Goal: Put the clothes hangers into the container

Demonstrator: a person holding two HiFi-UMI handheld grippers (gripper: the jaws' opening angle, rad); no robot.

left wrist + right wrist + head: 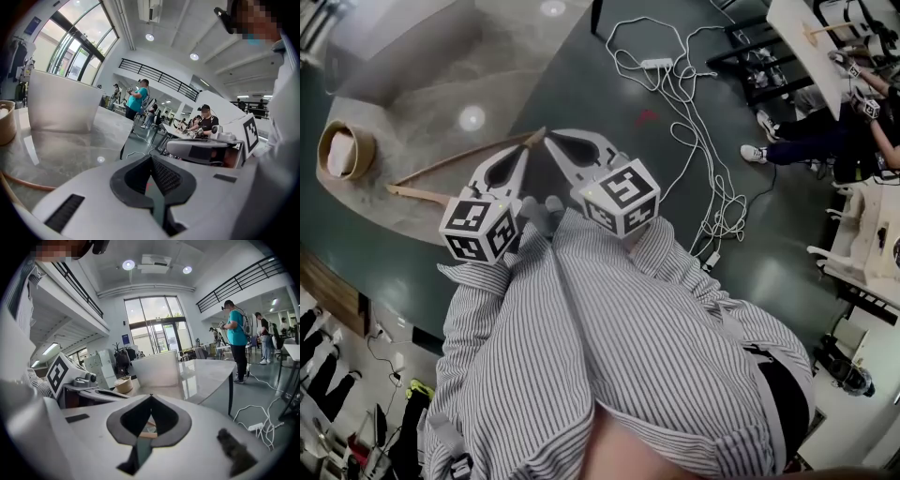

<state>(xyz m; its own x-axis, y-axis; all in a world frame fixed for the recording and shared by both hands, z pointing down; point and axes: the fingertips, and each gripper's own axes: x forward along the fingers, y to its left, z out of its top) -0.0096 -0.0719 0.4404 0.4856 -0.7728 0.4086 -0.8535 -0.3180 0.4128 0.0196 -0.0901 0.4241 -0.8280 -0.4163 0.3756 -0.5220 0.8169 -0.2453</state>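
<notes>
A wooden clothes hanger (455, 162) lies on the grey marble table (441, 94), just ahead of both grippers. The big white container (412, 47) stands at the table's far side; it also shows as the container (61, 101) and the container (157, 369). My left gripper (525, 148) is shut and empty, its tips over the hanger's right end. Beside it, my right gripper (551, 139) is shut too, with nothing held. A curved piece of the hanger (23, 185) shows at the lower left of the left gripper view. Another strip of the hanger (149, 434) shows through the right jaws' gap.
A round wooden bowl (345, 150) sits at the table's left end. White cables and a power strip (656, 64) trail over the dark floor to the right. People stand and sit at other tables (825, 47) further right. My striped sleeves fill the lower view.
</notes>
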